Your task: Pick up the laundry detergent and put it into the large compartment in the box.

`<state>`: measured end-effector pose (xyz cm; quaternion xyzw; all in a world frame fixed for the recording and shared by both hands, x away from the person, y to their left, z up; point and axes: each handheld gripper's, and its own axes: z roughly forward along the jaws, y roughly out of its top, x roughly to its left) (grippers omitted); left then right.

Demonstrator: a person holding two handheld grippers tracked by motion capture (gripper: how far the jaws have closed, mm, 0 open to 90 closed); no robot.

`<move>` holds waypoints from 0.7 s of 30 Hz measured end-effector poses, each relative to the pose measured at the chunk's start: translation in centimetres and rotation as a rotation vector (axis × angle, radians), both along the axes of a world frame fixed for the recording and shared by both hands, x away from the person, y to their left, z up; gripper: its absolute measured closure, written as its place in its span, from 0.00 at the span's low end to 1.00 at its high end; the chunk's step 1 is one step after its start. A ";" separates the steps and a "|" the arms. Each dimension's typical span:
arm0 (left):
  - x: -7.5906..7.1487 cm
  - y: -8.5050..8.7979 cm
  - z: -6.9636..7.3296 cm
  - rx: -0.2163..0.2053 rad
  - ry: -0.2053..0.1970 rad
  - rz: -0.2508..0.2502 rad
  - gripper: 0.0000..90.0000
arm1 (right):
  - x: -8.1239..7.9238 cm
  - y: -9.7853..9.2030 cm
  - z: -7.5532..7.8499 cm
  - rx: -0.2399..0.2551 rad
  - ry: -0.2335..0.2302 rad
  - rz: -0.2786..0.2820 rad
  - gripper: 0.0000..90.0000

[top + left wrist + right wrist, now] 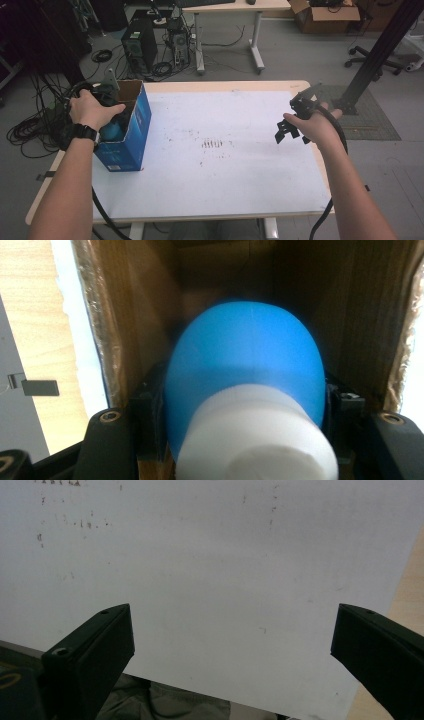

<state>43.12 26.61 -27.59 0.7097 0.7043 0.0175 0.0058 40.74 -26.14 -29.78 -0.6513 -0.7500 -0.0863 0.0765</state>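
Your left hand-held gripper (111,111) is down inside the open top of the blue cardboard box (131,131), which stands upright near the left edge of the worktop (240,150), toward its far left corner. In the left gripper view the jaws are clamped on either side of a blue rounded object with a white cylindrical base (245,390), something like a bulb, with the brown inner walls of the box close around it. So the grasp itself looks done: the object sits squarely between the jaws and is well inside the box. Whether you are lowering it in or drawing it out cannot be told from this moment alone; either way, what is left is to finish that vertical travel without scraping the blue dome on the cardboard walls, and then either let go at the bottom or carry it clear of the rim. Your right hand-held gripper (289,131) hangs above the right edge of the worktop, well apart from the box, its jaws spread wide over the bare white sheet (210,555) and holding nothing. It is free to steady the box if the box starts to tip or lift.
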 end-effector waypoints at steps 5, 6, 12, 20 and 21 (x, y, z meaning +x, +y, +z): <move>0.0 0.1 -0.1 -0.003 -0.007 -0.001 0.41 | 0.0 0.0 -0.1 0.001 0.003 0.003 0.04; 0.0 0.1 -0.1 -0.002 -0.006 -0.003 0.41 | 0.0 0.0 -0.1 0.003 0.004 0.001 0.04; 0.1 -0.1 -0.1 0.004 -0.001 -0.013 0.41 | -0.1 -0.2 0.0 0.002 -0.001 -0.002 0.04; 0.1 -0.2 -0.1 0.011 -0.005 -0.016 0.41 | -0.1 -0.4 -0.1 0.003 0.004 -0.004 0.04; 0.1 -0.2 0.0 0.013 -0.004 -0.016 0.41 | -0.1 -0.4 -0.2 0.003 0.004 -0.004 0.04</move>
